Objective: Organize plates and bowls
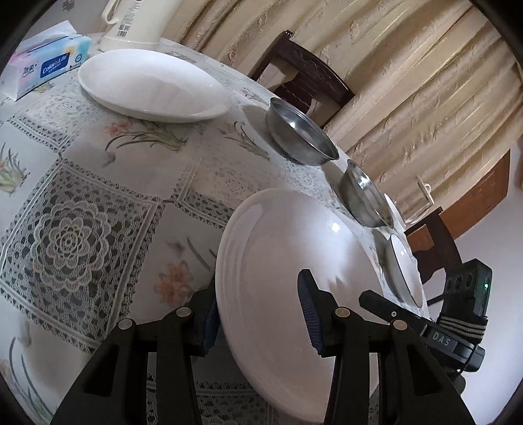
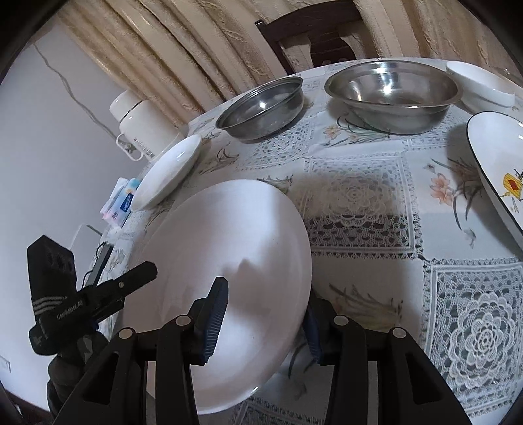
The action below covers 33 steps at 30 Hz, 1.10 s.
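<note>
1. Far left in the left wrist view: a tissue pack [image 1: 49, 65] and a white jug [image 1: 134, 26] at the back of the lace-patterned tablecloth [image 1: 81, 229].
2. Just right of those: an empty white plate [image 1: 153, 85], flat on the cloth.
3. Low in the middle: a large white plate [image 1: 287, 261], tilted at the near edge of the table, with its rim pinched from two sides.
4. On one side of that rim: the left gripper [image 1: 258, 304], narrow, one blue pad over the plate's face and the other behind the edge.
5. On the opposite side, seen from the right wrist: the right gripper [image 2: 266, 304], equally narrow and clamped on the same plate.
6. Behind the held plate, well apart from it: a smaller steel bowl [image 2: 261, 108], then a larger steel bowl [image 2: 392, 94], both upright and empty.
7. Further right: a white bowl [image 2: 477, 85] just beside the larger steel one.
8. At the right edge: a dark-rimmed plate [image 2: 497, 163] with a yellow and red motif.
9. Beyond the table: a dark wooden chair [image 2: 313, 36] against beige curtains [image 2: 163, 42].
</note>
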Available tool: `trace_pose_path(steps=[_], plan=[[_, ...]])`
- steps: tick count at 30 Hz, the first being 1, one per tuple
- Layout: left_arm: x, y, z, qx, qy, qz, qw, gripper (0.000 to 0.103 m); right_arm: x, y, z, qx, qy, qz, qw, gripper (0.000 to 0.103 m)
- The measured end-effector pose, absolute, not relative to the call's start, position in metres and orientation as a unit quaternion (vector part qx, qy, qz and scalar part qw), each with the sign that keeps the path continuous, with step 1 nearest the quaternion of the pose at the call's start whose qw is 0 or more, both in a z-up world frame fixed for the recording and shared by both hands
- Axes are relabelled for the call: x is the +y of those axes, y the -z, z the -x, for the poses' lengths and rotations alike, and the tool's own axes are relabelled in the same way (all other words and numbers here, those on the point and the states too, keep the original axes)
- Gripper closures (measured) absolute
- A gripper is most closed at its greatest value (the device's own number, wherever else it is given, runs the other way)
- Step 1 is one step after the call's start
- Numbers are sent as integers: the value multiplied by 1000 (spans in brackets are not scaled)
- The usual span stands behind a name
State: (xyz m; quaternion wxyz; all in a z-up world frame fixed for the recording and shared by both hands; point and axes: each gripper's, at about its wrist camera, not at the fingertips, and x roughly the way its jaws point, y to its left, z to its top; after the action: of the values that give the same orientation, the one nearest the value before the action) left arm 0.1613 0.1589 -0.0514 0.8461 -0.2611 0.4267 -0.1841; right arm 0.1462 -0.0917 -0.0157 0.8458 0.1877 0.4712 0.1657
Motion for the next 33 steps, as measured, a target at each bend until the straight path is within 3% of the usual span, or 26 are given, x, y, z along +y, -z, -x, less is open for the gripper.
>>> trace_pose_path(steps=[33], plan=[[176, 53, -205, 422, 157, 292, 844, 56, -104, 16, -177, 467, -147, -198, 849, 55]])
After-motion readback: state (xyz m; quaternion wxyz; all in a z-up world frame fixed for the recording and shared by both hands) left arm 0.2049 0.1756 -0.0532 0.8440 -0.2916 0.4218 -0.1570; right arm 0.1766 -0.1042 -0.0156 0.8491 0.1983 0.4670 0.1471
